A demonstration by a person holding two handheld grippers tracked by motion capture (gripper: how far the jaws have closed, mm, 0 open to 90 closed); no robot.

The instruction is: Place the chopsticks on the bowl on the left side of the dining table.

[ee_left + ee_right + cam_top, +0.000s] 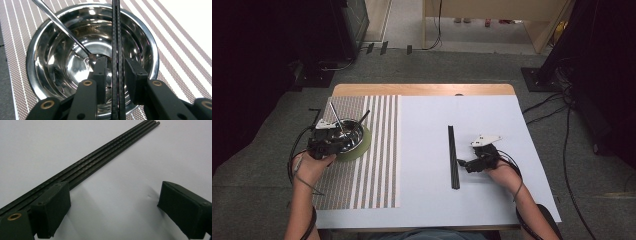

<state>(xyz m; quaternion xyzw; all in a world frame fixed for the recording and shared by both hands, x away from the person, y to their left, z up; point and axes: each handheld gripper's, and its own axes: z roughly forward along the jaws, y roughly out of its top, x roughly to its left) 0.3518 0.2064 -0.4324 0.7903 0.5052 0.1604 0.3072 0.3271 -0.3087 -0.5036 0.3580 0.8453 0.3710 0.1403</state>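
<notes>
The left claw [113,75] holds a pair of black chopsticks [117,37] over a steel bowl [50,62] containing a spoon [62,27] on a striped placemat [377,150]. The right claw [112,205] rests open on the white surface [427,200] beside more black chopsticks [100,155].

Black chopsticks [117,50] stand in the steel bowl [45,37] beside a spoon [67,31].

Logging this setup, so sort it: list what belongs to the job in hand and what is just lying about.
In the job, likely: steel bowl, spoon, black sticks in the bowl, black sticks on the table.
Lying about: striped mat, floor cables.
</notes>
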